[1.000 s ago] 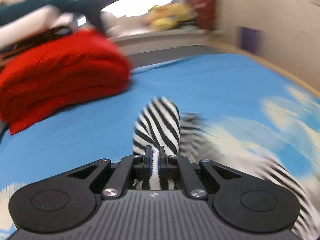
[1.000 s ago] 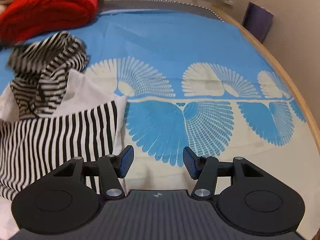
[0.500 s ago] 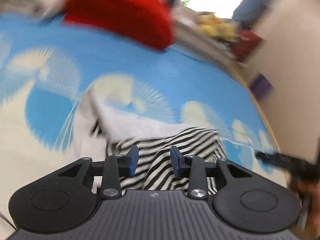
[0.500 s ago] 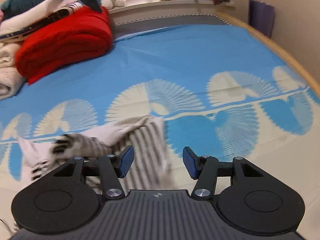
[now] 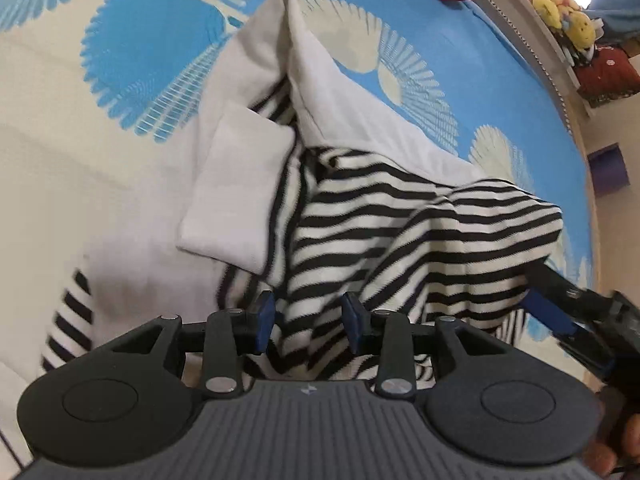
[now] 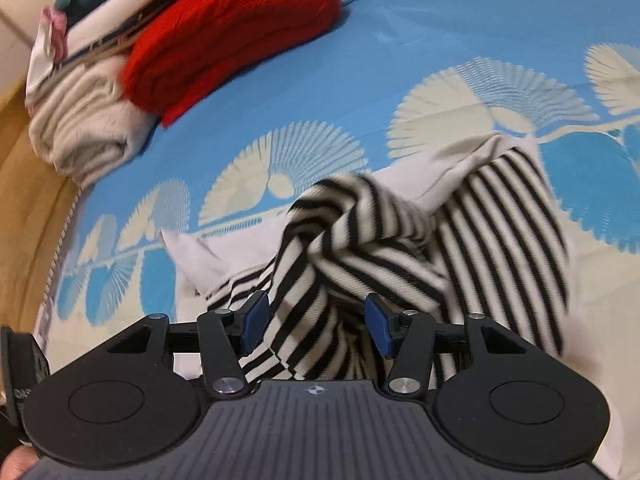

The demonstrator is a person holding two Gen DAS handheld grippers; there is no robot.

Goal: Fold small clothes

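I hold my left gripper above the striped garment, pointing steeply down at it. Its jaws have just been opening; now the two blue pads stand apart with a moderate gap. Striped cloth shows in this gap, but the pads do not press on it, so I grip nothing with this hand.

My right gripper also points down at the same garment. Its jaws are apart, wider than the left ones, and the pads are free of the cloth. In the left wrist view this gripper comes in from the right edge, its tip at the striped edge of the garment; if it touches there I cannot tell.

The garment lies crumpled on the bedsheet, which is blue with pale fan shapes. It is black-and-white striped on one side and plain white on the other. A white flap is folded over the stripes, and one white corner stands up as a peak. In the right wrist view a twisted striped part rises in the middle of the heap.

Far behind, a folded red blanket rests on the sheet, well apart from the garment, with a grey-white striped bundle touching it at its left. Yellow soft toys sit on a ledge in the left wrist view.
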